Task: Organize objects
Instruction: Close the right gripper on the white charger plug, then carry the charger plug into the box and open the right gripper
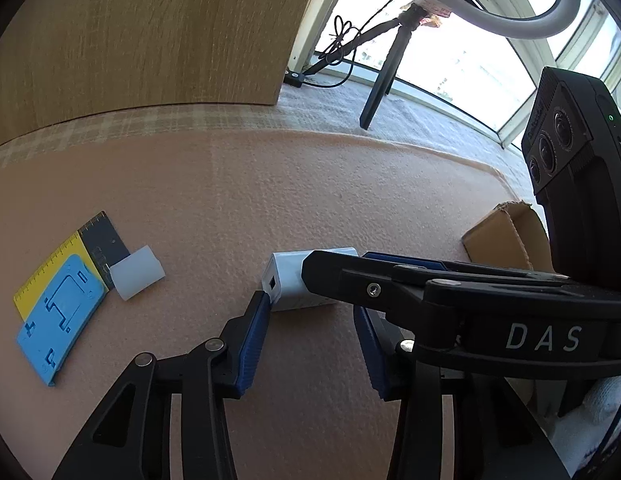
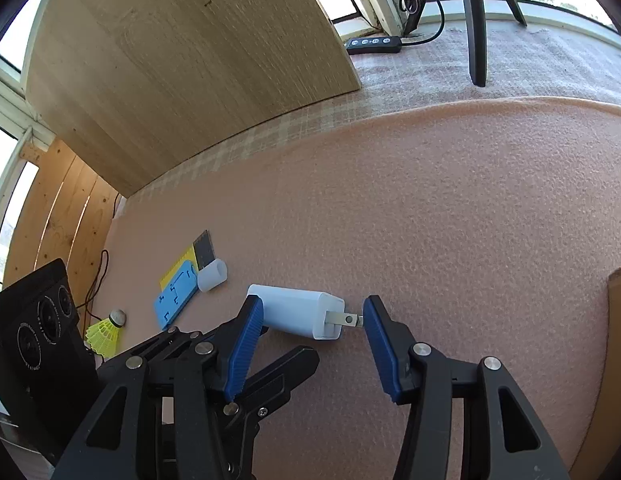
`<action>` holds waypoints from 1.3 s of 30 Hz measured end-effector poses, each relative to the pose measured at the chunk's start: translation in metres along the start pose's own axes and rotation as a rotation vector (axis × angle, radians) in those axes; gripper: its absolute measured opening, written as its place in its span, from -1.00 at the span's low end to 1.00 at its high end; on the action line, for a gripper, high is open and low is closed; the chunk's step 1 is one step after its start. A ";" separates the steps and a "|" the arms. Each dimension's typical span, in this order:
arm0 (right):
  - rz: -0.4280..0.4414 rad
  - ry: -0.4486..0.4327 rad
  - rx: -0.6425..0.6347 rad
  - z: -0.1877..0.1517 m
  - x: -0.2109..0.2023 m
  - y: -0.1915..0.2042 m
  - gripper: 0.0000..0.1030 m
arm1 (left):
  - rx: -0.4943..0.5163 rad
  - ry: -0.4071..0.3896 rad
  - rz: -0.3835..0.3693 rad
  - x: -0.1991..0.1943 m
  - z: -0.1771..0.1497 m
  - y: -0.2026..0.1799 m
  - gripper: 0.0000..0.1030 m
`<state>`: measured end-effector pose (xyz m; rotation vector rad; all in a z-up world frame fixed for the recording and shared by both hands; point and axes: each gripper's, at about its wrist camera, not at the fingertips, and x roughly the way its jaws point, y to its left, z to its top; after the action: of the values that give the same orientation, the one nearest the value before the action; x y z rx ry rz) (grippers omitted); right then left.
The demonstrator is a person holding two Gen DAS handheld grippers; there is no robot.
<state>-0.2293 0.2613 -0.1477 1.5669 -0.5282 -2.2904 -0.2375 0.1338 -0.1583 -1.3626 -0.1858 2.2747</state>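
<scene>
Object: white USB wall charger [image 2: 295, 312], lying on its side on the pink foam mat [image 2: 450, 208], prongs [image 2: 344, 319] towards right.
Handling: judged light, rigid, smooth plastic; grip the flat body sides, not the prongs.
Left gripper [image 1: 310, 312]: spread, straddling charger's port end.
Right gripper [image 2: 310, 320]: spread, charger between pads, not pinched.
Container: cardboard box [image 1: 506, 236] at right; contents hidden.
</scene>
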 end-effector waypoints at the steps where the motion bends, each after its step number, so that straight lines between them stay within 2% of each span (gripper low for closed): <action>1: 0.000 -0.001 0.002 0.000 -0.001 0.000 -0.05 | 0.009 0.000 0.001 0.000 0.000 -0.002 -0.13; 5: -0.007 -0.004 0.010 -0.003 -0.006 -0.001 -0.06 | 0.034 -0.035 0.003 -0.010 0.000 -0.011 -0.13; 13: 0.008 -0.008 0.047 -0.008 -0.011 -0.016 -0.11 | 0.061 -0.022 -0.003 -0.008 -0.002 -0.020 -0.14; 22: 0.007 -0.060 0.048 -0.013 -0.045 -0.021 -0.11 | 0.100 -0.058 -0.025 -0.025 0.000 -0.050 -0.14; 29: -0.022 -0.125 0.061 -0.014 -0.087 -0.037 -0.11 | 0.165 -0.087 -0.063 -0.031 0.011 -0.092 -0.13; 39: -0.086 -0.206 0.119 -0.025 -0.153 -0.088 -0.11 | 0.253 -0.078 -0.153 -0.014 0.019 -0.173 -0.14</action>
<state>-0.1566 0.4055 -0.0718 1.4393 -0.6718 -2.5449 -0.1906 0.2811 -0.0769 -1.0937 -0.0245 2.1420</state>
